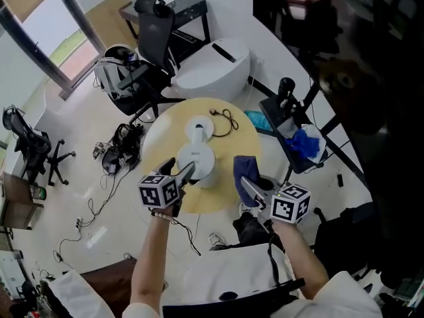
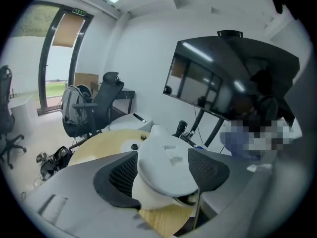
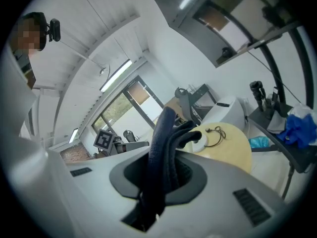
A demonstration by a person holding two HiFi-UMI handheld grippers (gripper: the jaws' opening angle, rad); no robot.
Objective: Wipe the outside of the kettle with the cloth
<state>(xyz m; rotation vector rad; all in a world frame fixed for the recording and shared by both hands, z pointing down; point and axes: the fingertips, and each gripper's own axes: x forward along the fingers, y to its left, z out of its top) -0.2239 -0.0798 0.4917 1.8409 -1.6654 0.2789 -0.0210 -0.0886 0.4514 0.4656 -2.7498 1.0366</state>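
A white kettle [image 1: 202, 161] stands on the round wooden table [image 1: 165, 128], off its white base [image 1: 199, 128] just behind it. My left gripper [image 1: 187, 171] reaches it from the near left. In the left gripper view the kettle [image 2: 166, 165] fills the gap between the spread jaws of the left gripper [image 2: 163, 168]; I cannot tell whether the pads press on it. My right gripper [image 1: 248, 187] is to the kettle's right, shut on a dark blue cloth [image 1: 246, 171]. The cloth [image 3: 163, 152] stands up folded out of the right gripper [image 3: 166, 177].
A black cord [image 1: 225, 121] lies on the table behind the base. A black office chair [image 1: 156, 25] and a white rounded unit [image 1: 212, 65] stand beyond the table. A stand with blue items [image 1: 301, 141] is at the right, cables and gear [image 1: 122, 148] on the floor at the left.
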